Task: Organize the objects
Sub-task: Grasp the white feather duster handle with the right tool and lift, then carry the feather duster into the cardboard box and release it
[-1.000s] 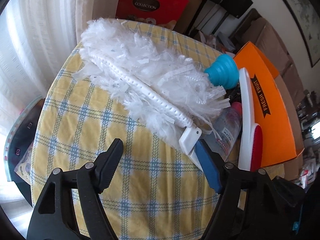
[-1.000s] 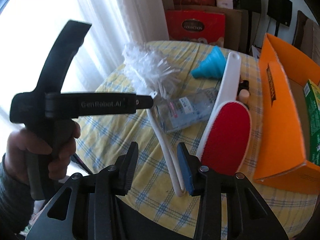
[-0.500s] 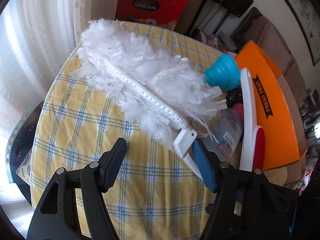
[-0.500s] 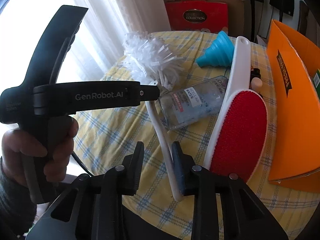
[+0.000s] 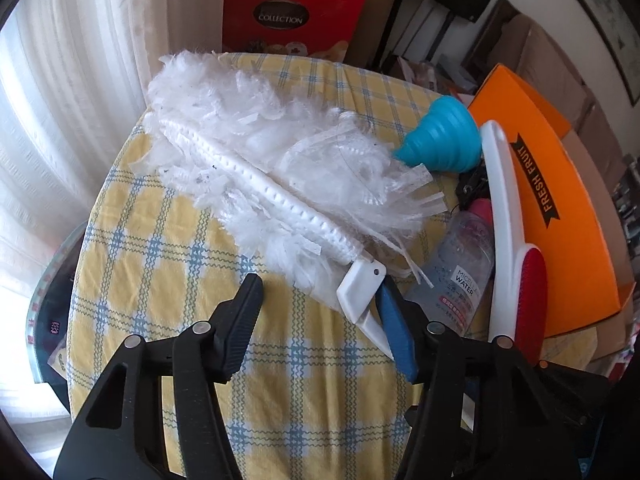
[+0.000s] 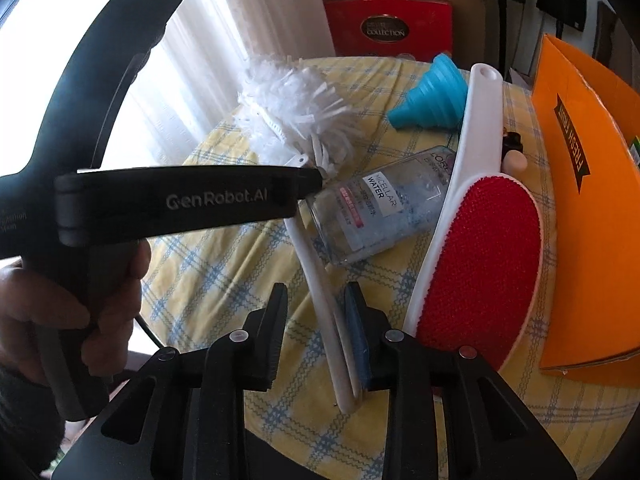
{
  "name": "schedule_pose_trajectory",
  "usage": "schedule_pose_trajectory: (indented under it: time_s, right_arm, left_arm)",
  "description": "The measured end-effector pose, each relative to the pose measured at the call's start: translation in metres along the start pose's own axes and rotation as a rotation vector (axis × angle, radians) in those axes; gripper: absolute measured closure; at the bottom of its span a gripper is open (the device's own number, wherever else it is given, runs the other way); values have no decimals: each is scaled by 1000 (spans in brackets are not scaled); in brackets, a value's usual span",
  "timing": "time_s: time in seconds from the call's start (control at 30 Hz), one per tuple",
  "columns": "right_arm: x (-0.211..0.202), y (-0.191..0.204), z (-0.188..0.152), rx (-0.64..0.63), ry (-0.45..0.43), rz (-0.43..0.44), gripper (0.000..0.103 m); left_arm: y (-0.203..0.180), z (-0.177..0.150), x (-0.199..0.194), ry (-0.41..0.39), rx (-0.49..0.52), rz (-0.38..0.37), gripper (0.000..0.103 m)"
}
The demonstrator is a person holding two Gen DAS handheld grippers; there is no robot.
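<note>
Left wrist view: the white duster (image 5: 260, 148) fills the middle of the yellow checked tablecloth (image 5: 160, 264), fluffy head toward the curtain (image 5: 68, 80), its spine running diagonally down to a white plastic neck. Only this view shows the full spread of the head. The left gripper (image 5: 316, 320) has just been closing; its jaws stand half apart, the blue pad just beside the duster's neck, the black finger well clear on bare cloth. No grip by it.

Right wrist view: shows what the other cannot, the duster's long white handle (image 6: 324, 300) running down between the fingers of the right gripper (image 6: 316, 332). Jaws narrow, having just been closing; the blue pad lies against the handle, while a gap shows between the handle and the black finger. The left gripper's body, marked GenRobot.AI, crosses this view, a hand (image 6: 64, 312) wrapped round its grip.

Seen in both: clear micellar water bottle (image 6: 376, 208) lying on its side just beside the handle; red-faced lint brush (image 6: 480, 264) beside the bottle; blue collapsible funnel (image 6: 432, 92) on its side near the duster head; orange box (image 6: 584, 200) at the table's right edge, lettered FRESH FRUIT.
</note>
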State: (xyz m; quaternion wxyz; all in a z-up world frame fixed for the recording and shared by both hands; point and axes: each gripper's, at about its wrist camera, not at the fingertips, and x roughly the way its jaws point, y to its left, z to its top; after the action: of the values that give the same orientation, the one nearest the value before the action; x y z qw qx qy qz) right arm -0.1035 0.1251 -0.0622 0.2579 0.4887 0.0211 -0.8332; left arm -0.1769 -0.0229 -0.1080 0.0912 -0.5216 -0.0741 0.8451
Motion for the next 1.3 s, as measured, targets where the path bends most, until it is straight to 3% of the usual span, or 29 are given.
schedule_pose_trajectory:
  time_s: [0.1, 0.13, 0.17, 0.57, 0.87, 1.3]
  right_arm:
    - [2, 0, 0, -3, 7, 1, 91]
    - [2, 0, -1, 0, 5, 12, 91]
    - [1, 2, -2, -1, 1, 20, 91]
    - [-10, 14, -4, -37, -32, 24, 93]
    - [-40, 22, -3, -54, -96, 7, 93]
    - [-102, -15, 22, -20, -180, -35, 93]
  left_arm:
    - [3, -3, -4, -12, -20, -17, 63]
    - [5, -3, -4, -2, -32, -66, 80]
    - [6, -4, -5, 11, -49, -99, 84]
    - [3, -2, -21, -19, -51, -92, 84]
    - [-13, 5, -57, -83, -32, -126, 84]
    - [-95, 39, -90, -142, 70, -194, 84]
